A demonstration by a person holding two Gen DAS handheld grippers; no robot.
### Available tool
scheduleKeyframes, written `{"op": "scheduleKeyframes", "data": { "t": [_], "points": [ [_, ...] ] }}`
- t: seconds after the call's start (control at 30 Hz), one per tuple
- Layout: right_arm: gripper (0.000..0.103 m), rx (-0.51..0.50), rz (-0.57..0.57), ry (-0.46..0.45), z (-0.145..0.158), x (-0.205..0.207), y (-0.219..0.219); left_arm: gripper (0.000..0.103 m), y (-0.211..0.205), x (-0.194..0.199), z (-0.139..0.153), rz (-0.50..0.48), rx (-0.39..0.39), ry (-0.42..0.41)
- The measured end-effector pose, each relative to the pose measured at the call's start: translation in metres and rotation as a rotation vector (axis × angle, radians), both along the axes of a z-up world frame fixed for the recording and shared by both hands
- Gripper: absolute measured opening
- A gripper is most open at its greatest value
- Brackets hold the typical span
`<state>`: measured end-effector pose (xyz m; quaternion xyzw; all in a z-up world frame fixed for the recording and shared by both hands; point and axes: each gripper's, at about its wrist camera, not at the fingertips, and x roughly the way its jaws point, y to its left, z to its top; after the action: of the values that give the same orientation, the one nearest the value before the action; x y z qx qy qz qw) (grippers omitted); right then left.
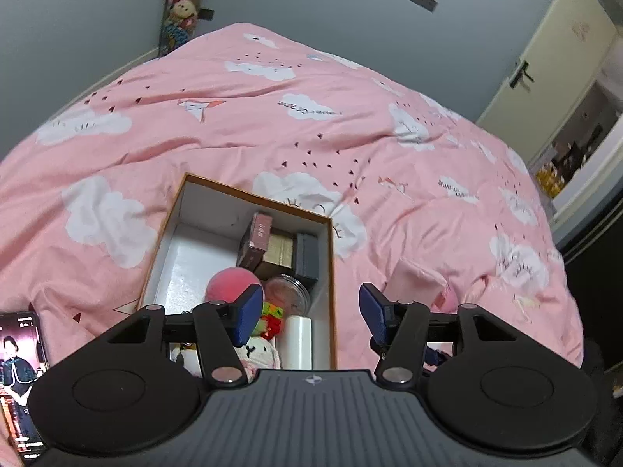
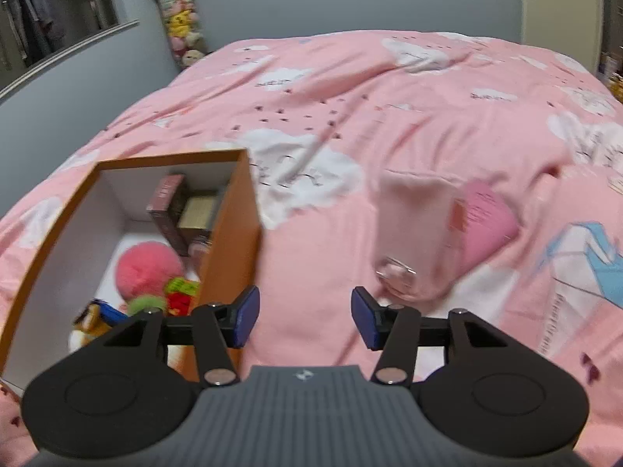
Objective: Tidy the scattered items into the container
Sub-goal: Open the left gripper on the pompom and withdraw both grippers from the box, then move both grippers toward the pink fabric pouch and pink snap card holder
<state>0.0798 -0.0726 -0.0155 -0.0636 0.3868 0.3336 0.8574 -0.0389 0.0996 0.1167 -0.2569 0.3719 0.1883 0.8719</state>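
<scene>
L gripper [image 1: 307, 311] hangs over the orange box [image 1: 331, 272], jaws wide, nothing btwn them. R gripper [image 2: 303, 317] open too, empty, above the pink duvet [image 2: 389, 97] w/ a blurred pink bottle [image 2: 412, 233] just ahead.

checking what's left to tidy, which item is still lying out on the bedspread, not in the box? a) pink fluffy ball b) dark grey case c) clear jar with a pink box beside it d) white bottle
c: in the right wrist view the clear jar and pink box lie on the bedspread, outside the box, which holds the ball.
</scene>
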Motion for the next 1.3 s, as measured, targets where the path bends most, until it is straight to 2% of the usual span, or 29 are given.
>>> {"op": "scheduleKeyframes", "data": {
  "t": [0.23, 0.8, 1.0, 1.07, 1.3],
  "points": [
    [0.058, -0.031, -0.069, 0.029, -0.013, 0.01, -0.022, 0.065, -0.017, 0.016, 0.0, -0.052, -0.045, 0.048],
    [0.059, -0.012, -0.115, 0.0, -0.01, 0.048, -0.051, 0.065, -0.061, 0.066, -0.008, -0.165, 0.049, 0.115],
    [0.057, -0.013, -0.104, -0.036, -0.008, 0.066, -0.058, 0.065, -0.067, 0.096, -0.032, -0.197, 0.075, 0.186],
    [0.049, -0.008, -0.105, -0.036, -0.008, 0.074, -0.06, 0.065, -0.067, 0.11, -0.043, -0.228, 0.077, 0.205],
    [0.035, 0.025, -0.1, -0.021, -0.011, 0.104, -0.063, 0.065, -0.075, 0.151, -0.067, -0.31, 0.136, 0.213]
  ]
}}
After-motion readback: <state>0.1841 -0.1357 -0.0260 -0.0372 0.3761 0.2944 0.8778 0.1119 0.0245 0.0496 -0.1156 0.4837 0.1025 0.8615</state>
